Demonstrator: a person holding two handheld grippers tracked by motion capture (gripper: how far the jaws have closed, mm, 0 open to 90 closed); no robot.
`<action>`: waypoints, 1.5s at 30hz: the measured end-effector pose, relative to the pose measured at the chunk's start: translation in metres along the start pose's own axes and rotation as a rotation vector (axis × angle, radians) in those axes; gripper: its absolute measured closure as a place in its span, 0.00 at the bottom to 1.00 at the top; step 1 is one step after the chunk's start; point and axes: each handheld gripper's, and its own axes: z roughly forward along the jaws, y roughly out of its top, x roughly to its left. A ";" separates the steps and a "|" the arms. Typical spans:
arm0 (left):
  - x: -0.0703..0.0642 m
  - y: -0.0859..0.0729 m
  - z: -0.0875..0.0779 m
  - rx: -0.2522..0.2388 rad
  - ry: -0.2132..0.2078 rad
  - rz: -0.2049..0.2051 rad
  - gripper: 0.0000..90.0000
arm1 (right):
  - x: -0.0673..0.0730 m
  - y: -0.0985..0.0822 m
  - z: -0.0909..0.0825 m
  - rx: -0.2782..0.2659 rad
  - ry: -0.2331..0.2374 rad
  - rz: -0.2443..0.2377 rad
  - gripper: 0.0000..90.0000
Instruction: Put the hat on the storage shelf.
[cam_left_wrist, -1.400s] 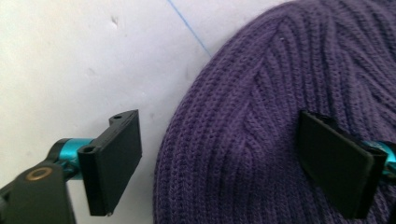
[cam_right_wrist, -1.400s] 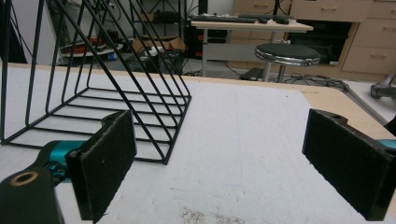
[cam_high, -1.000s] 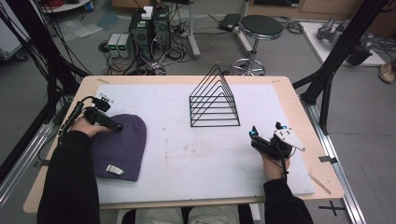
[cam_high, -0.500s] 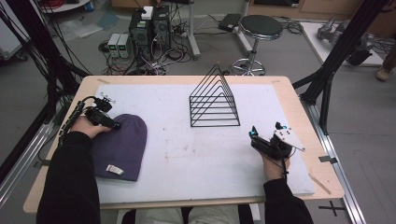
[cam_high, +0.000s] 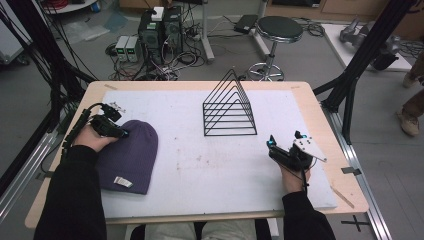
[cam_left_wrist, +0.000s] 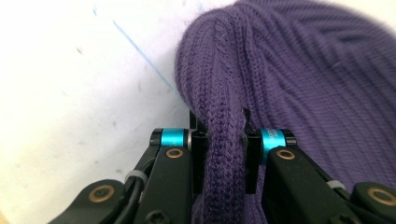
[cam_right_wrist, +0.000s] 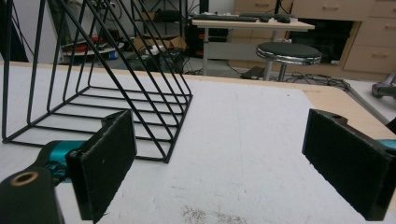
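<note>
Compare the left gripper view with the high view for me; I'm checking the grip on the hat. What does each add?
Left gripper view: a fold of the purple beanie pinched between the left tool jaws. High view: the wire rack, the open right tool, the beanie's label. Both: beanie on the white mat.

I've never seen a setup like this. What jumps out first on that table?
A purple knit beanie lies at the table's left, a fold of it pinched in the left hand-held gripper. Mid-table stands a black wire triangular rack. At the right, the right hand-held gripper rests open, holding nothing.
</note>
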 end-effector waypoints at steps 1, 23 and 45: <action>-0.003 0.000 -0.005 -0.016 0.011 0.010 0.88 | 0.000 0.000 0.000 -0.001 0.000 -0.004 0.10; -0.048 -0.006 -0.059 -0.361 0.092 0.039 0.88 | 0.000 0.000 0.000 -0.006 -0.004 -0.002 0.10; -0.091 0.013 -0.095 -0.628 0.167 0.079 0.87 | 0.000 0.001 -0.002 -0.018 -0.018 -0.002 0.10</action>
